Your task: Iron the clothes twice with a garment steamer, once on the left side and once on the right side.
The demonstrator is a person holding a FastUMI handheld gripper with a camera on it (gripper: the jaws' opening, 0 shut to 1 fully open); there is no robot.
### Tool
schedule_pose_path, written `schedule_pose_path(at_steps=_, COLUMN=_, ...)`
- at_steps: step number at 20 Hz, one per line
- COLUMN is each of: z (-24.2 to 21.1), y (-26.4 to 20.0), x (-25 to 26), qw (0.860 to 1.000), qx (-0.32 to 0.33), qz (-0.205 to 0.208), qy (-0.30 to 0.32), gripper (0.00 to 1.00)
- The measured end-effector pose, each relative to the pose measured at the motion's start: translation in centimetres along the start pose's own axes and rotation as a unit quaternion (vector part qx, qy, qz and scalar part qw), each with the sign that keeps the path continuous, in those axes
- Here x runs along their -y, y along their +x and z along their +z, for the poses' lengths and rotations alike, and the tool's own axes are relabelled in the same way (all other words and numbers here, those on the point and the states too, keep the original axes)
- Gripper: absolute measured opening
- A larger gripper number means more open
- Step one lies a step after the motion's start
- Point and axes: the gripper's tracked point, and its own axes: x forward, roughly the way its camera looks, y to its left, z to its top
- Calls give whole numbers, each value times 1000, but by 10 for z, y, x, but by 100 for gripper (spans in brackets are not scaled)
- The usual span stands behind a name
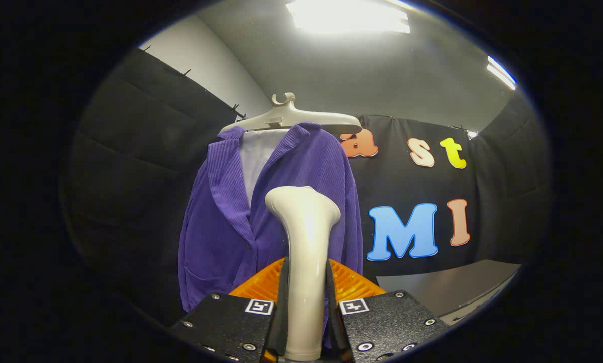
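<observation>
My tool (306,302) is clamped on the garment steamer (304,262), both fingers pressing its handle, head pointing up. Just beyond it hangs the purple jacket (221,227) on a pale hanger (294,118). A grey counter (447,287) sits off to the right.

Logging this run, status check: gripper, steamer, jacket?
Gripper shut on steamer. Steamer head up, in front of purple jacket on hanger. Nothing between them.
</observation>
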Motion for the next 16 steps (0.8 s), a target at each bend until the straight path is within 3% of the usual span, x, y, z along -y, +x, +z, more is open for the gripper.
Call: schedule_pose_path(at_steps=16, z=-112, y=-47, x=-19, qw=995, qx=-98, qz=9, qy=4, gripper=33)
